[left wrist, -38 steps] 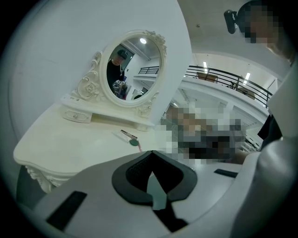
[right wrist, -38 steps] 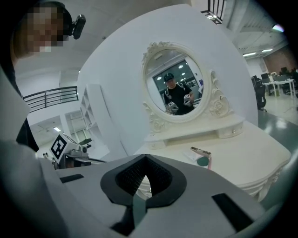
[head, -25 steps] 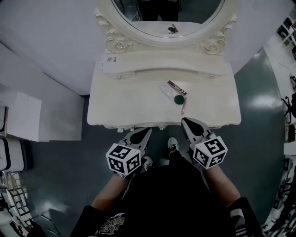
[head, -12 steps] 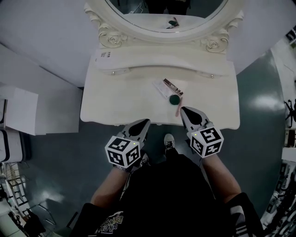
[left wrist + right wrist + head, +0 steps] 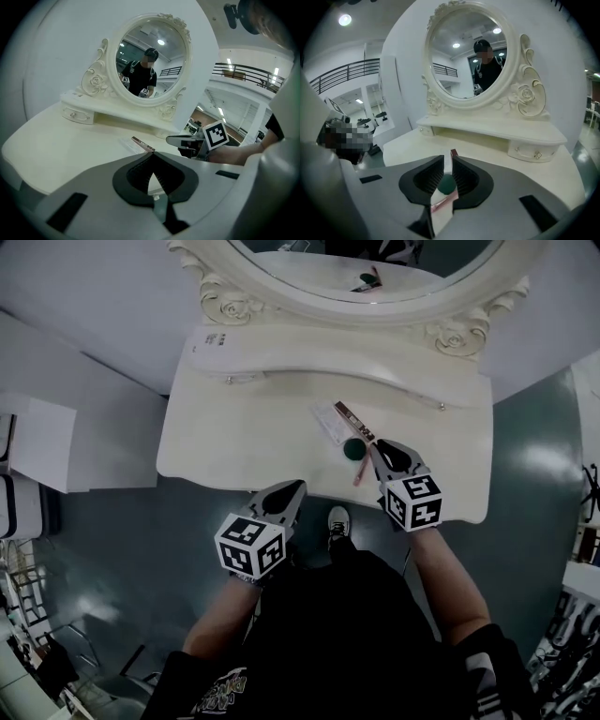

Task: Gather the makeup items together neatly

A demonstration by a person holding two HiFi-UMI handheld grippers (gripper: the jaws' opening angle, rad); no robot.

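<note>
The makeup items lie together right of the middle of the cream vanity table [image 5: 234, 437]: a flat white packet [image 5: 330, 424], a brown-and-gold tube [image 5: 355, 421], a round green pot [image 5: 353, 447] and a pink pencil [image 5: 360, 471]. My right gripper [image 5: 378, 447] hovers just right of the pot. Its jaws have just been opening to a narrow slit and hold nothing. In the right gripper view [image 5: 447, 158] the pot [image 5: 446, 185] and pencil [image 5: 440, 204] show through the slit, lying on the table below. My left gripper [image 5: 298, 487] is shut and empty at the table's front edge.
An oval mirror [image 5: 375, 268] in a carved frame stands behind a raised shelf with small drawers [image 5: 309, 357]. A white cabinet [image 5: 37, 456] sits left of the table. The person's shoe [image 5: 337, 521] shows on the grey floor under the front edge.
Both grippers have moved forward toward the table. The right one has gone further and now sits over the tabletop beside the green pot. The left has reached the front edge.
</note>
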